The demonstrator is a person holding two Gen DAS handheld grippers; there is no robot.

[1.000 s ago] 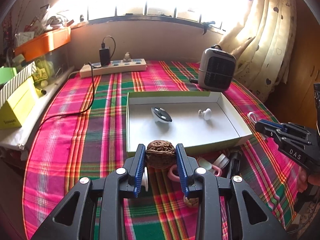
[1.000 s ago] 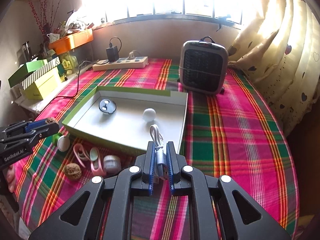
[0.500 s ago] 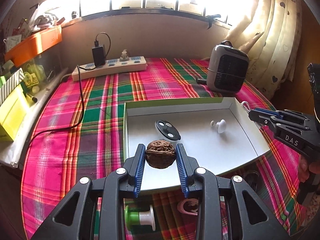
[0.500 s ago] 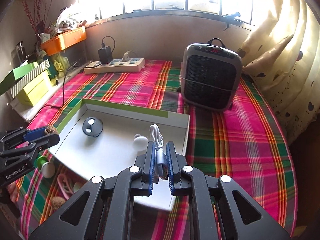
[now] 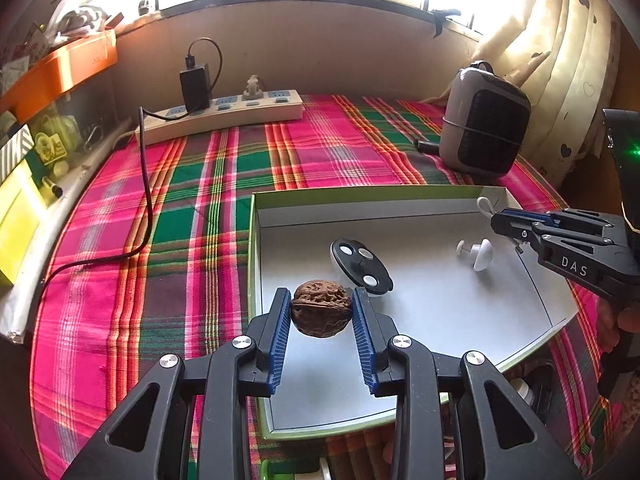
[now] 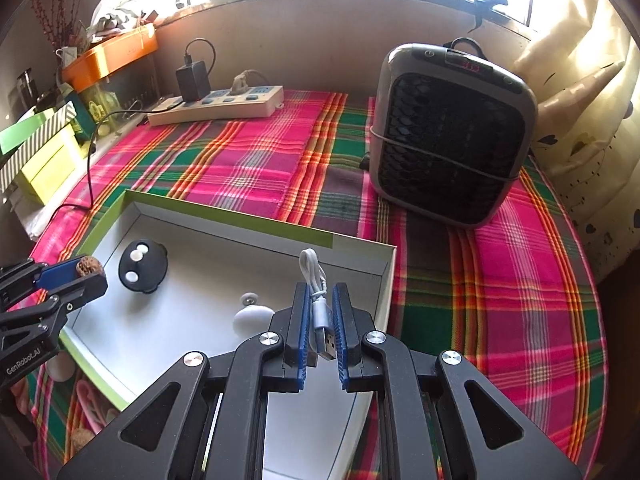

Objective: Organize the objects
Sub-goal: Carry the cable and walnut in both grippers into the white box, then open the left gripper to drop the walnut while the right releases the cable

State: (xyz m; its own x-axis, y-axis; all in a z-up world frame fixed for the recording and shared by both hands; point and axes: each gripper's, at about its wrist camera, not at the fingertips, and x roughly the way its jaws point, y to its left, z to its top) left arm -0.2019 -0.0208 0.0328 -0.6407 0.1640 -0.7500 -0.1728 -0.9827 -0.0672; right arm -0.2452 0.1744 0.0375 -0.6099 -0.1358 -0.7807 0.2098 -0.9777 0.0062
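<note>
Left claw (image 5: pixel 320 314): blue pads closed on the walnut (image 5: pixel 321 313) at its two sides, nut clear of any surface, hanging above the near-left part of the box floor.
Walnut, release advice: judged step is setting it down in the box. Lower until the shell is nearly on the floor before parting the pads; a round nut dropped from height would likely roll.
Walnut, landing spot: bare floor on the near-left looks best. The black disc (image 5: pixel 361 266) lies just beyond the claw tips, so keep the nut from landing against it.
Box (image 5: pixel 360 194): shallow, white inside, green rim, open top, resting on the plaid-covered desk (image 5: pixel 168 208). Holds the black disc at left-centre and a white knob (image 5: pixel 478 254) to its right.
Right claw (image 6: pixel 320 316): pads pressed flat together on a bundled white USB cable (image 6: pixel 318 296), loop end forward, metal plug toward the camera. It sits over the box's right side, near the far-right corner.
Cable, release advice: the free floor right of the white knob suits it. Bring it low, then let go so the coil stays folded, not draped over the rim.
Both claws: they hang well apart over the box, so both drops look feasible without crossing.
Near desk edge: more small items lie outside the box, only partly visible.
</note>
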